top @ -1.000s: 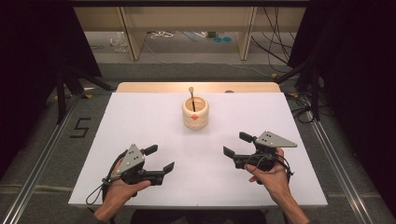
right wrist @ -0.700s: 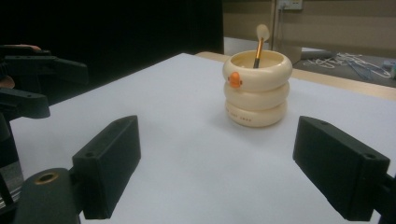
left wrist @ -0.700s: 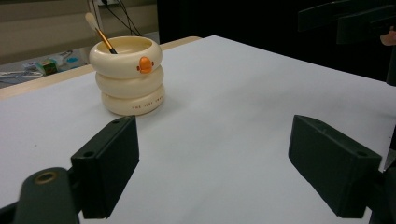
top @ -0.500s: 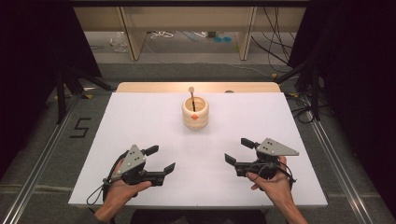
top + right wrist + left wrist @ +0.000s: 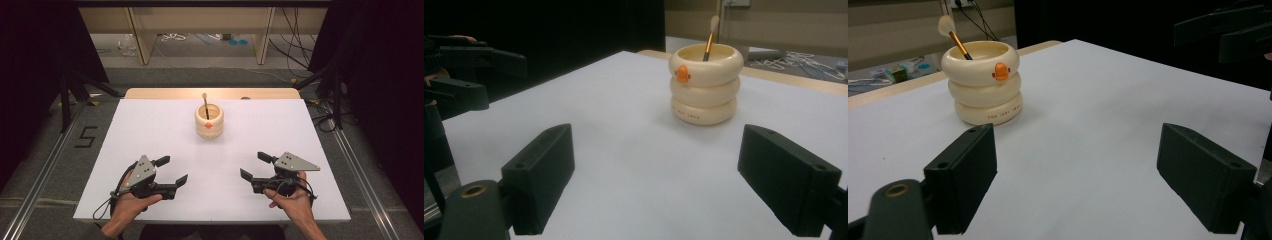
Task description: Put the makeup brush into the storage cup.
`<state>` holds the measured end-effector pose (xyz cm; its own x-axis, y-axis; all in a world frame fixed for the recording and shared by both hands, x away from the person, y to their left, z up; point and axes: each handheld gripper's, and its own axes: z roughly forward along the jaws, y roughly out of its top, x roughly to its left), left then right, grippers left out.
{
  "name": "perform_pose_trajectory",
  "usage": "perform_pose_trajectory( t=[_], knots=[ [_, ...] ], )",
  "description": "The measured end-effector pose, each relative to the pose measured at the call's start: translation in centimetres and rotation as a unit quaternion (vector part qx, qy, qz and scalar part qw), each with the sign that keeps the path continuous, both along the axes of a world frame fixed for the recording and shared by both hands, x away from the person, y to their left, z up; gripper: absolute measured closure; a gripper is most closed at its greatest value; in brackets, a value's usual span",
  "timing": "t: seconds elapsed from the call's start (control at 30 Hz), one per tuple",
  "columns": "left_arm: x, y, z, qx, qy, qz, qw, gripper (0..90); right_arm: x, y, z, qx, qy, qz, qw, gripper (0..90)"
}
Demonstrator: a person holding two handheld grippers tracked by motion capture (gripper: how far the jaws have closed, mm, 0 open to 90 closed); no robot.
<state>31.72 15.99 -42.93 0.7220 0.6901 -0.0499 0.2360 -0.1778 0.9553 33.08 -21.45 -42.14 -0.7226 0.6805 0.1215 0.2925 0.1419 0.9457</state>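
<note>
A cream ribbed cup (image 5: 209, 121) (image 5: 983, 82) (image 5: 705, 84) with a small orange duck face stands at the middle of the white table (image 5: 150, 130), toward its far side. A makeup brush (image 5: 205, 103) (image 5: 951, 33) (image 5: 710, 36) leans inside it, bristles up. My left gripper (image 5: 172, 170) (image 5: 1095, 182) rests low at the near left, open and empty, pointing inward. At the near right my right gripper (image 5: 255, 167) (image 5: 674, 182) is open and empty too, facing left. Both are well short of the cup.
A wooden strip (image 5: 165, 93) borders the table's far edge. Beyond it on the floor are wooden shelf legs (image 5: 140, 35), cables (image 5: 295, 30) and small items. Metal rails (image 5: 45, 170) run along both sides. A "5" mark (image 5: 86, 136) lies on the floor at left.
The right gripper has drifted slightly nearer and lower on the table. The left gripper and the cup have stayed put.
</note>
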Motion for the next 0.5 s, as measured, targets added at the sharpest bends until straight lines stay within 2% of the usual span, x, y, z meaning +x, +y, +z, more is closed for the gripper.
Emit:
perform_pose_trajectory(
  t=[0.13, 0.2, 0.23, 0.3, 0.43, 0.5],
  knots=[
    [-0.03, -0.03, 0.00, -0.002, 0.001, 0.000, 1.0000, 16.1, -0.15, 0.01, -0.15, 0.008, -0.001, -0.001, 1.0000, 15.7],
    [-0.09, -0.08, -0.03, -0.004, 0.003, 0.002, 1.0000, 16.1, -0.27, -0.13, -0.10, 0.000, 0.001, -0.006, 1.0000, 15.8],
    [-0.02, -0.03, 0.00, 0.002, -0.003, -0.003, 1.0000, 16.1, -0.24, -0.13, -0.18, -0.001, -0.001, -0.004, 1.0000, 15.7],
    [-0.05, -0.09, -0.04, -0.001, 0.002, 0.002, 1.0000, 16.1, -0.31, -0.16, -0.23, 0.001, 0.002, -0.002, 1.0000, 15.7],
    [0.00, -0.12, -0.09, -0.008, 0.000, -0.001, 1.0000, 16.1, -0.26, -0.24, -0.29, 0.002, 0.002, -0.005, 1.0000, 15.7],
    [0.03, -0.09, -0.08, -0.006, -0.002, -0.002, 1.0000, 16.1, -0.25, -0.28, -0.30, 0.000, 0.002, -0.005, 1.0000, 15.7]
  ],
)
